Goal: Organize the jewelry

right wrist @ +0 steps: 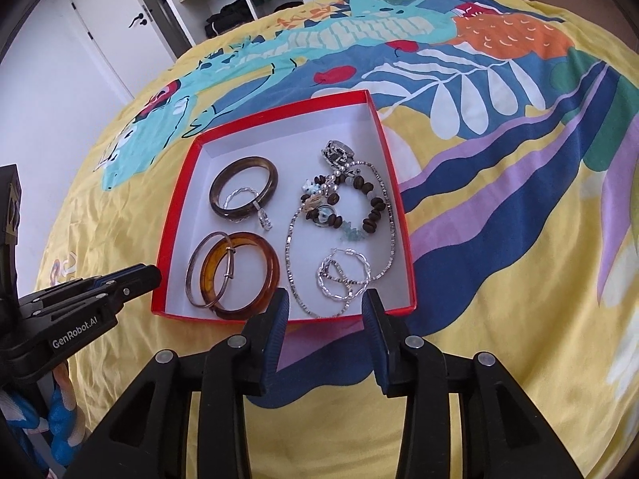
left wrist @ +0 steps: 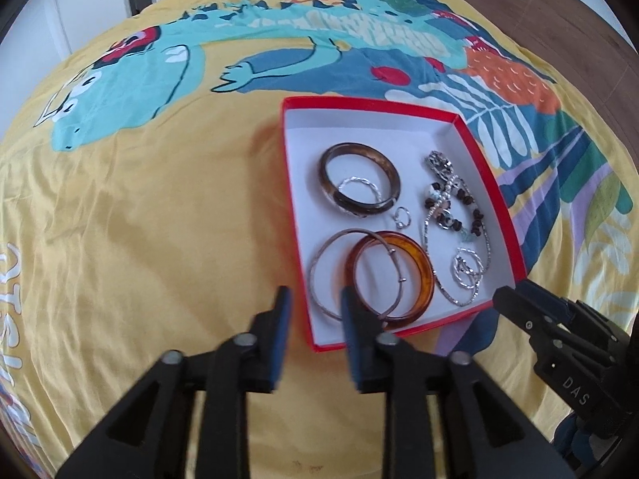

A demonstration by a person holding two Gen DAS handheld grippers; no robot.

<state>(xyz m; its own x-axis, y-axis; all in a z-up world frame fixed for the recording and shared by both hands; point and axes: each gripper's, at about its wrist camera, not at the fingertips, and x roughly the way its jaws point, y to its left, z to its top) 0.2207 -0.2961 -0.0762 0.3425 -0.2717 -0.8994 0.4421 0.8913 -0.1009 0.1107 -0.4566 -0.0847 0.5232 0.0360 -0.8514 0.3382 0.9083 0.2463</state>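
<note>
Two grippers, left gripper (left wrist: 313, 301) and right gripper (right wrist: 325, 303), hover empty, jaws parted, over a red box (right wrist: 393, 183). Bangles and chains fill it, on a printed bedspread (right wrist: 519, 319).

My fingers (left wrist: 279, 335) are black with dark blue pads. Under them spreads a yellow bedcover (left wrist: 139, 239) printed with a turquoise dinosaur, white fern leaves, orange, lilac and navy shapes, and on it sits a box (right wrist: 383, 135) that is red outside and white inside. In the box I see a dark brown bangle (right wrist: 243, 187), an amber one (right wrist: 239, 275), a thin silver bangle (left wrist: 323, 275), a silver chain (right wrist: 291, 255) and a bracelet of brown, white and pale blue beads (right wrist: 371, 207).
</note>
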